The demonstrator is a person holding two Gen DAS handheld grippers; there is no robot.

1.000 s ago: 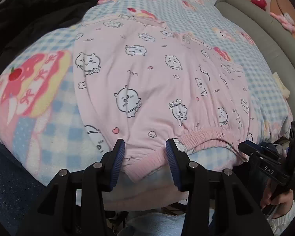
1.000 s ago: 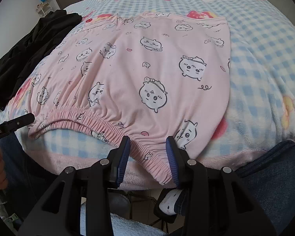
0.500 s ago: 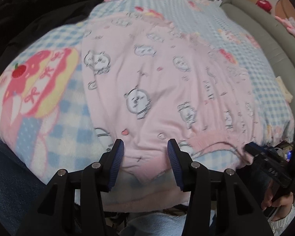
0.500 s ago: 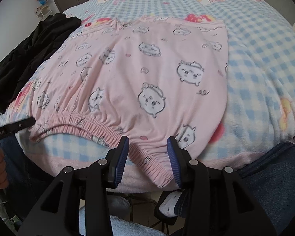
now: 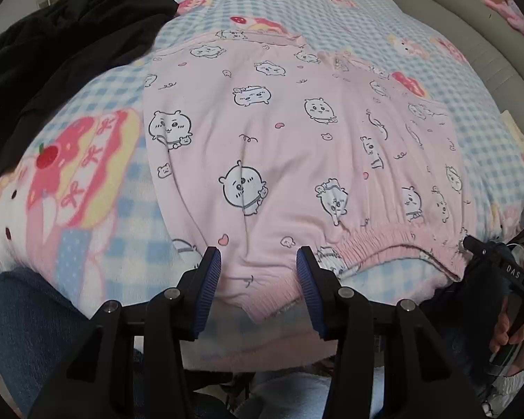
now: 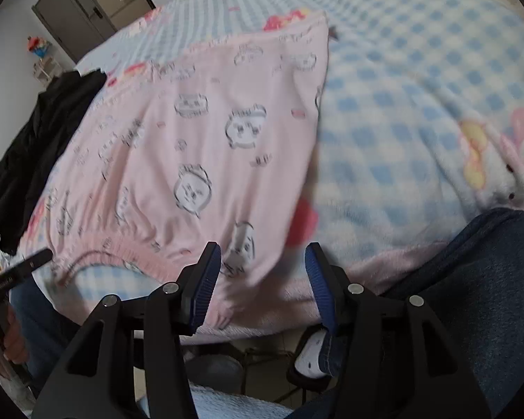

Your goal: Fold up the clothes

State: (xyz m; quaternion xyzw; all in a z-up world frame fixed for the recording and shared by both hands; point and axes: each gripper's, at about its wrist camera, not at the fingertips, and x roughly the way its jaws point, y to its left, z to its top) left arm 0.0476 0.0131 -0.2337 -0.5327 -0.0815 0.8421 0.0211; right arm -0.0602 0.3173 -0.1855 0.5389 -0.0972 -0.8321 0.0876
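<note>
Pink pajama pants (image 5: 290, 139) with cartoon animal prints lie flat on the bed, elastic waistband (image 5: 394, 237) toward me. My left gripper (image 5: 258, 279) is open, its fingers either side of the waistband's left corner at the bed edge. The pants also show in the right wrist view (image 6: 199, 146), blurred. My right gripper (image 6: 262, 276) is open at the waistband's right corner, with the cloth edge between and just ahead of its fingers. Each gripper shows at the edge of the other's view.
A blue checked blanket (image 5: 454, 80) with pink cartoon prints covers the bed. A black garment (image 5: 52, 52) lies heaped at the far left. A grey padded bed frame (image 5: 471, 35) curves at the right. The person's jeans (image 6: 471, 279) are close by the bed edge.
Both grippers have pulled back a little and their jaws have widened. The right wrist view has swung and tilted, now blurred. The pants lie where they were.
</note>
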